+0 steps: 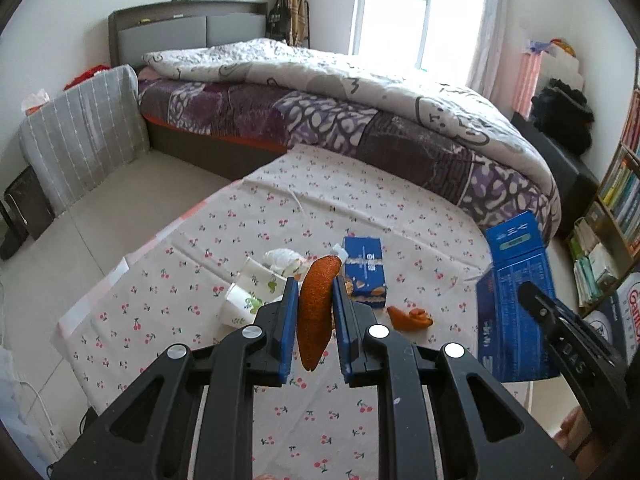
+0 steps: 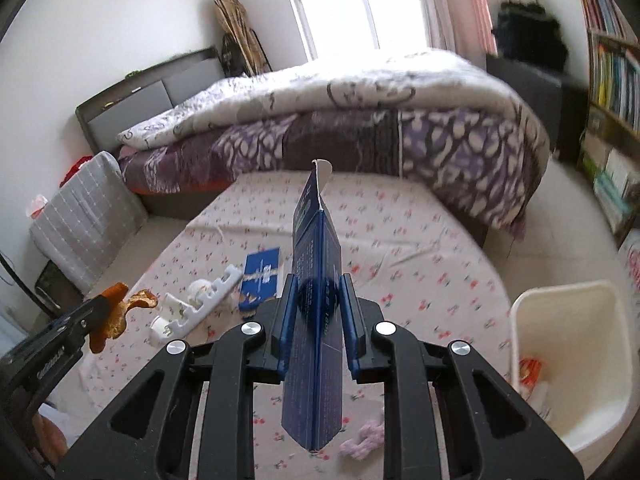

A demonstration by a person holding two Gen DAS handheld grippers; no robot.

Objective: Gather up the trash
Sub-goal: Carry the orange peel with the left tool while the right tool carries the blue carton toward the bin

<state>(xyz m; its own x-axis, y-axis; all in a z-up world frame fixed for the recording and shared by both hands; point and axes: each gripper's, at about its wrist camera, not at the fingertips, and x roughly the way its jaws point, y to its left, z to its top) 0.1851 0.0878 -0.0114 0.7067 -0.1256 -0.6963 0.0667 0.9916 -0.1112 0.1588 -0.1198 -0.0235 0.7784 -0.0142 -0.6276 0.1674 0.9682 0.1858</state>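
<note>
My left gripper [image 1: 316, 304] is shut on a long strip of orange peel [image 1: 316, 312], lifted above the cherry-print cloth [image 1: 360, 208]; the same peel [image 2: 108, 316] shows at the left of the right wrist view. My right gripper [image 2: 316, 300] is shut on a flattened dark blue carton [image 2: 316, 320], held edge-on above the cloth, and that carton [image 1: 516, 304] appears at the right of the left wrist view. On the cloth lie a small blue box [image 1: 365, 272], two paper cups [image 1: 252, 292], a crumpled white wrapper [image 1: 284, 260] and another piece of orange peel [image 1: 410, 317].
A white bin [image 2: 576, 360] holding some trash stands at the lower right of the right wrist view. A pink scrap [image 2: 364, 440] lies on the cloth near it. A bed [image 1: 360, 100] borders the cloth at the back, a bookshelf [image 1: 624, 200] on the right, a grey cushion [image 1: 84, 136] on the left.
</note>
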